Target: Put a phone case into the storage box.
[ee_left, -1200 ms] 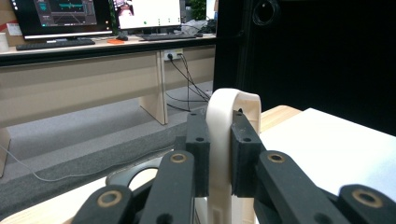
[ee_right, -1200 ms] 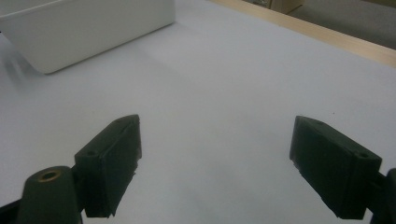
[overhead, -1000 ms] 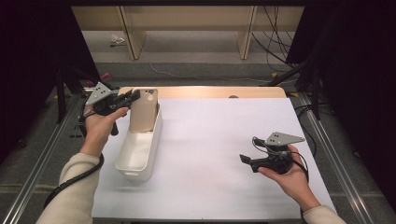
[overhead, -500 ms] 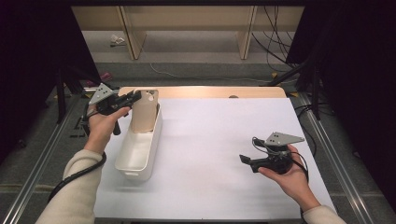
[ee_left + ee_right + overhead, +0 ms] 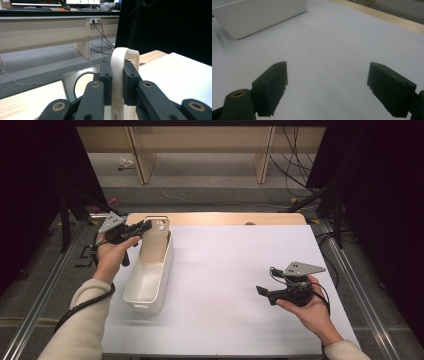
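The left gripper (image 5: 145, 225), clamped on the wooden lid (image 5: 155, 242), has sunk slightly toward the white bin (image 5: 147, 290) below it, likely seating it, while the right gripper (image 5: 261, 290) idles open.

White-topped table (image 5: 235, 285) with wooden far edge. Beyond it: grey floor (image 5: 210, 175), pale wooden bench legs (image 5: 141, 155), loose cables (image 5: 295, 160). Black curtains (image 5: 380, 195) flank the table.

A white bin (image 5: 149, 282) with a cream handle (image 5: 124, 56) sits on a white table (image 5: 240, 270); fingers (image 5: 270, 86) are black.
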### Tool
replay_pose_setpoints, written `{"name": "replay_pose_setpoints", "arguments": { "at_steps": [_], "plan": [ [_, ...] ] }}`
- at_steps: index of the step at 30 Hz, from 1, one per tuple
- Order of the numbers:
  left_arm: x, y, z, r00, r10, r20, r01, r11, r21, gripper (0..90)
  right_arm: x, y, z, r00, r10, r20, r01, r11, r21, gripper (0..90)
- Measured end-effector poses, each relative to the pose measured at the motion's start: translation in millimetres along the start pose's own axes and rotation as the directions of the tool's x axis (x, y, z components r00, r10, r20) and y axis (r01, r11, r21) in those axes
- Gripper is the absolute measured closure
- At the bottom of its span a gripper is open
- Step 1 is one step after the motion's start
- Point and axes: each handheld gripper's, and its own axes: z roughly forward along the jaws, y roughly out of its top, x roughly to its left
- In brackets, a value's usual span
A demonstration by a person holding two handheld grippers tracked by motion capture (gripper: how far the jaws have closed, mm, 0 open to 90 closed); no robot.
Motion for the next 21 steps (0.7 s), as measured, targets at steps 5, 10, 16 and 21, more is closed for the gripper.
{"name": "replay_pose_setpoints", "arguments": {
  "at_steps": [5,10,16,21],
  "plan": [
    [2.2,-6.3,4.3,0.9999,-0.011,-0.002,0.011,0.9998,0.014,80.3,-0.1,-0.2,0.4,1.0000,0.001,-0.001,-0.001,1.000,0.000,17.7],
    [4.7,-10.8,7.0,0.9999,-0.015,-0.006,0.015,0.9996,0.022,80.3,-0.3,-0.4,0.7,1.0000,0.003,-0.002,-0.003,1.000,0.000,17.7],
    [8.7,-13.8,9.3,0.9997,-0.026,-0.006,0.026,0.9993,0.027,80.3,-0.5,-0.7,1.1,1.0000,0.004,-0.003,-0.004,1.000,0.002,17.7],
    [9.3,-14.5,12.2,0.9997,-0.022,-0.006,0.023,0.9991,0.036,80.2,-0.6,-0.7,1.1,1.0000,0.003,-0.003,-0.003,1.000,0.003,17.7]
  ]
}}
